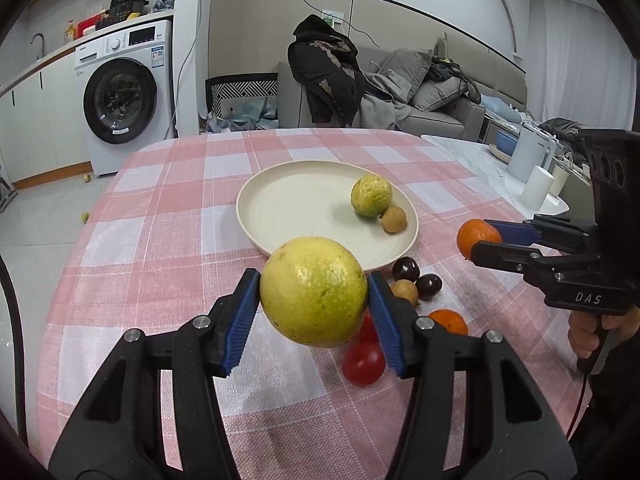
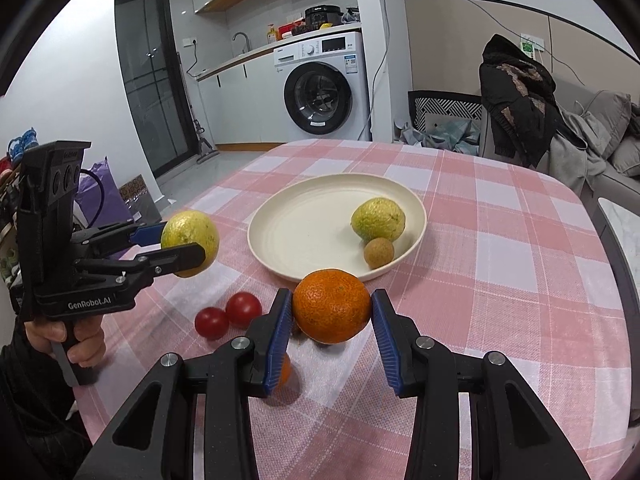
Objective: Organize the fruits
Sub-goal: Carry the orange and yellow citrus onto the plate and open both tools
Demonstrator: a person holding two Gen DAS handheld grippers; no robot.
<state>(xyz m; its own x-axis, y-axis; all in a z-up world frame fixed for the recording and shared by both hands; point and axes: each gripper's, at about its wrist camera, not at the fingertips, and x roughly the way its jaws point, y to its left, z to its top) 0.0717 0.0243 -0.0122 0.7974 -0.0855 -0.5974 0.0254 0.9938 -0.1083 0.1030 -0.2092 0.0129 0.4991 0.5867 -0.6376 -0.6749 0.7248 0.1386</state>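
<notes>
My left gripper [image 1: 314, 292] is shut on a yellow-green citrus fruit [image 1: 314, 290], held above the checked cloth in front of the cream plate [image 1: 288, 204]. From the right wrist view the same fruit [image 2: 188, 236] hangs left of the plate [image 2: 304, 236]. My right gripper [image 2: 332, 312] is shut on an orange [image 2: 331, 306], also lifted, near the plate's front rim; in the left wrist view that orange [image 1: 476, 236] shows at the right. On the plate lie a second yellow-green fruit [image 1: 371, 195] and a small brown longan [image 1: 394, 219].
On the cloth lie two red tomatoes [image 2: 228, 316], two dark cherries [image 1: 416, 276], a longan [image 1: 404, 290] and another orange [image 1: 450, 320]. A white kettle and cups [image 1: 536, 168] stand on a side table at the right. A washing machine [image 1: 120, 96] stands beyond the table.
</notes>
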